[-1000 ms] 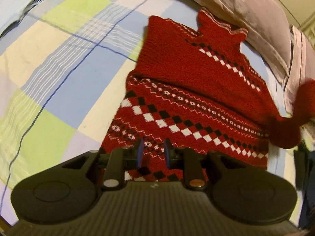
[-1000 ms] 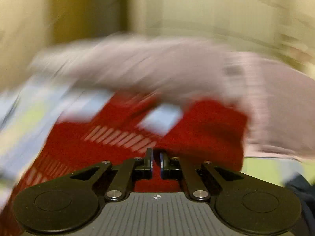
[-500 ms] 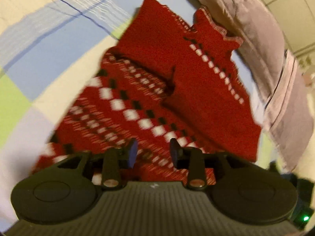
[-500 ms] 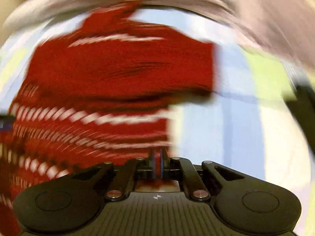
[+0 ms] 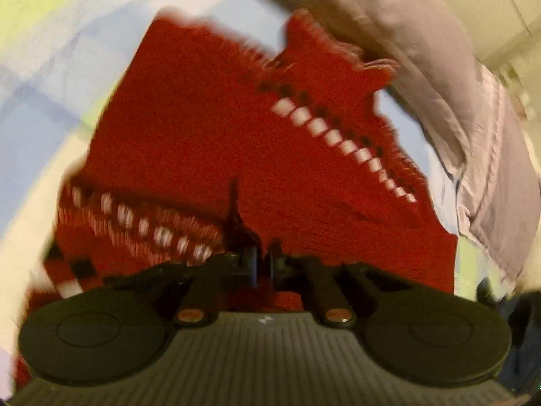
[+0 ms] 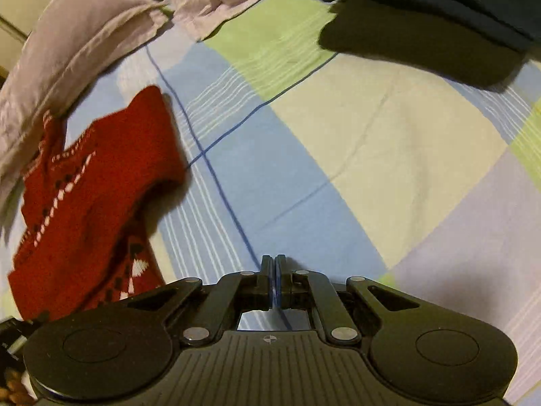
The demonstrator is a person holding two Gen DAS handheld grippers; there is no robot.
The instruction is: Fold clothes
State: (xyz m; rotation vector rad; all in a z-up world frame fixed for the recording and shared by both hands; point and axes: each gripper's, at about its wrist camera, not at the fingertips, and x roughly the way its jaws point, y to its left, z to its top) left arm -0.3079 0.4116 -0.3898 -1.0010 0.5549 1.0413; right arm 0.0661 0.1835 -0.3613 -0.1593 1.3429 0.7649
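Note:
A red knit sweater (image 5: 203, 135) with white and black diamond bands lies on the checked bedsheet (image 5: 40, 84), both sleeves folded in over the body. My left gripper (image 5: 263, 258) is down on its lower middle, where the two folded sleeves meet. Its jaws are closing, nearly together, with red knit pinched between them. In the right wrist view the sweater (image 6: 84, 186) lies to the left. My right gripper (image 6: 274, 267) is shut with nothing in it, hovering over bare bedsheet (image 6: 372, 135) to the right of the sweater.
A greyish-pink pillow (image 5: 439, 67) lies along the sweater's far side, and the pillow (image 6: 67, 40) fills the upper left of the right wrist view. A dark folded garment (image 6: 422, 34) sits on the sheet at the upper right.
The right sleeve, lifted a second ago, now lies folded over the body. My left gripper moved forward over the sweater, opened wider, then closed. My right gripper swung off the sweater to bare sheet.

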